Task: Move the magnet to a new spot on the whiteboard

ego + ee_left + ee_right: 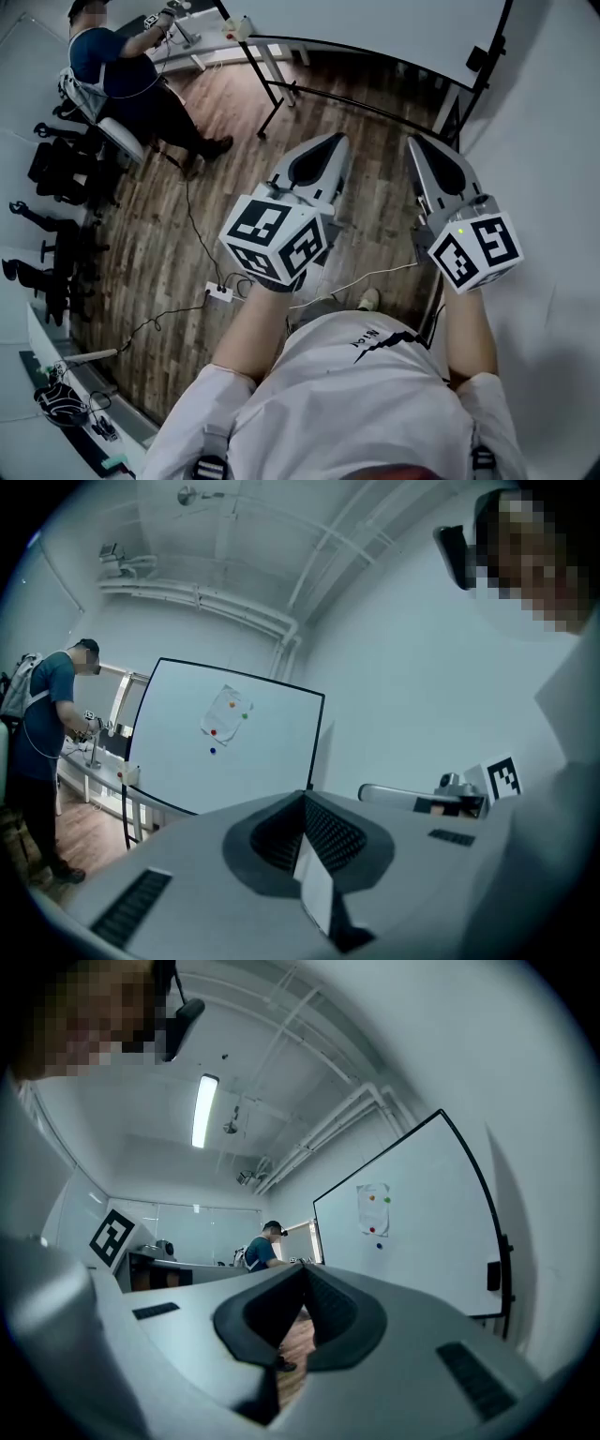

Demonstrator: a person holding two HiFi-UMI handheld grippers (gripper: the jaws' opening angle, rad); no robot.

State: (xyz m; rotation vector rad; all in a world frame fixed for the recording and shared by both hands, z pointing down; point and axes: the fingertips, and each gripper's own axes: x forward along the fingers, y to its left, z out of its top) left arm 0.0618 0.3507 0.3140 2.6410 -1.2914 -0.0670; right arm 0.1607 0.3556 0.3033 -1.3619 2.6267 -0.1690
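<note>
1. The right gripper (305, 1271) is holding its jaws pressed together, gripping nothing.
2. The whiteboard (422, 1269) is standing beyond on the right, carrying a paper sheet (374, 1213).
3. A red magnet (372, 1229) is sitting on the sheet, a blue magnet (379, 1245) just below it.
4. A person (260, 1252) is standing well beyond the jaws.

Whiteboard (375, 23) cropped at top, blue magnet (213, 750) just a dot

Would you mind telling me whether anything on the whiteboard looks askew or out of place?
The white paper sheet on the black-framed whiteboard seems to hang slightly crooked, with wrinkled edges. The small blue round magnet sits alone on bare board just below it, holding nothing.
</note>
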